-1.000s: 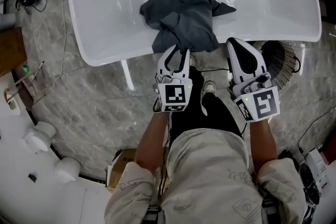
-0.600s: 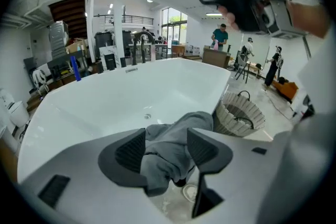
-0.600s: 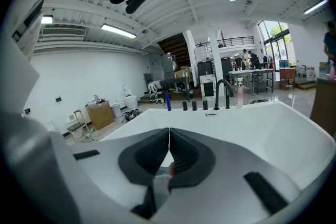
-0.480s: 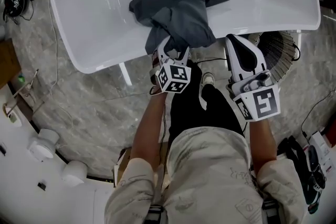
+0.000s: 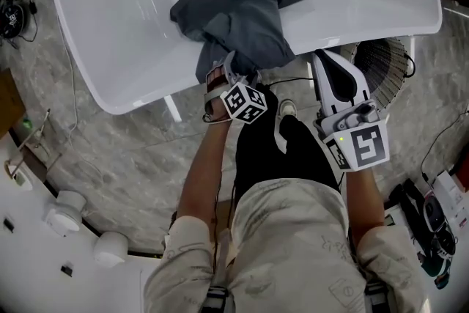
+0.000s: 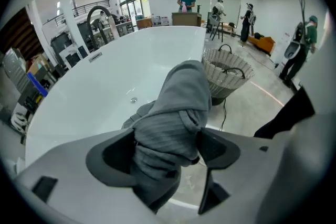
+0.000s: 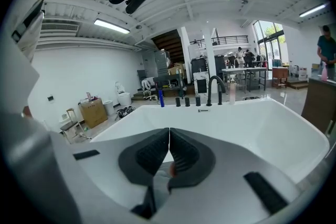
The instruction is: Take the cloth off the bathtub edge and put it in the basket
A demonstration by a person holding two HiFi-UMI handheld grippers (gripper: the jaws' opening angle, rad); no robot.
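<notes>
Two fingers (image 6: 110, 157) of the left gripper (image 5: 234, 70) stand at their widest, and they have just been opening. Look at what sits in the gap: a thick grey fold of the cloth (image 6: 176, 113) bulges right between the pads and fills the space from one side to the other. It looks like no squeeze yet, so I'd call this the instant before the bite.

Out from there, in the head view the cloth (image 5: 238, 18) is a dark heap draped over the near rim of the white bathtub (image 5: 110, 33). Most of it lies inside the tub at upper centre of the frame, and a tail hangs down over the edge toward the person. Its long line runs from the tub's inside, across the rim, down toward lower centre, and the left gripper meets that tail from the lower end.

The right gripper (image 5: 326, 59) has its fingers pressed together with nothing between them, and it hovers right of centre, apart from the cloth. So the left is clearly the nearer hand for the grab.

Then the destination: the woven basket (image 5: 377, 62) sits on the floor at right of the frame, partly under the tub's right end, just beside the right gripper. From the left gripper view it stands beyond the cloth at right of centre (image 6: 226, 73). Once gripped, the cloth must travel rightward.
</notes>
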